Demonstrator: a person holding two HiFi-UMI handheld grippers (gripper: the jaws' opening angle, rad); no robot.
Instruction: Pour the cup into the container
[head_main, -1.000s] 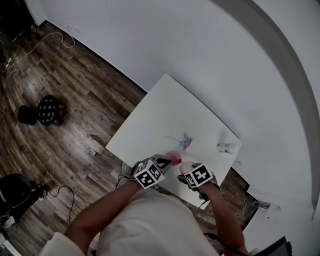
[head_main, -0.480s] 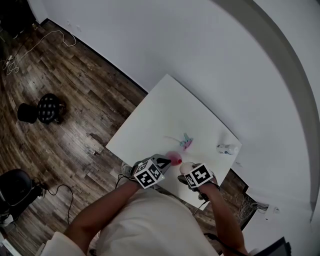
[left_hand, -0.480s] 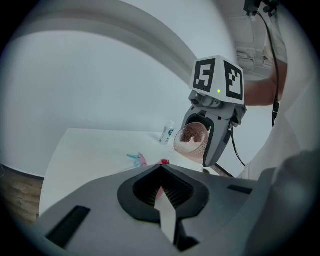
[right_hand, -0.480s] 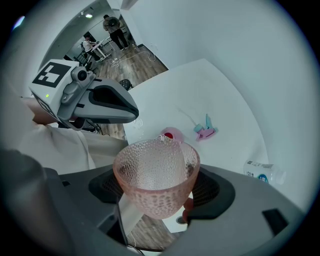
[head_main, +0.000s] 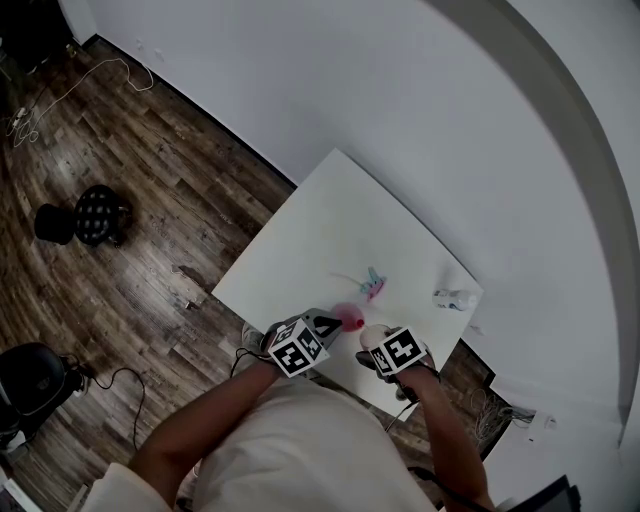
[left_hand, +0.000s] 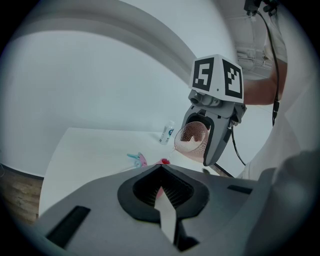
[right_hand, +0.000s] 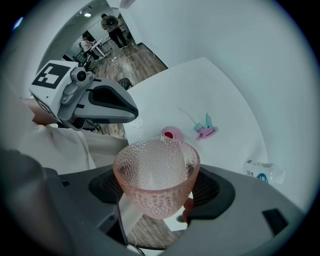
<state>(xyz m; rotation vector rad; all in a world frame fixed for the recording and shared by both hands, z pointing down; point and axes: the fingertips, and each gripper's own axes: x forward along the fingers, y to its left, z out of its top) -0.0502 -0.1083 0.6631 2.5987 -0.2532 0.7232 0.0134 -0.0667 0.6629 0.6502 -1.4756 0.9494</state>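
My right gripper (right_hand: 159, 192) is shut on a pink dimpled glass cup (right_hand: 155, 177), tipped forward over a small pink container (right_hand: 171, 133) on the white table (head_main: 330, 215). A thin pale stream runs from the cup's lip (left_hand: 175, 147) down to the container (left_hand: 163, 161). My left gripper (left_hand: 160, 169) is shut with nothing between its jaws. It points at the container just beyond its tips; in the right gripper view it (right_hand: 135, 114) hangs apart from it. In the head view both grippers (head_main: 330, 322) (head_main: 372, 342) sit at the table's near edge.
A pink and teal clip (head_main: 373, 285) lies on the table beyond the container. A small white bottle (head_main: 455, 297) lies on its side near the far right corner. Wood floor with cables and dark stools (head_main: 95, 218) surrounds the table on the left.
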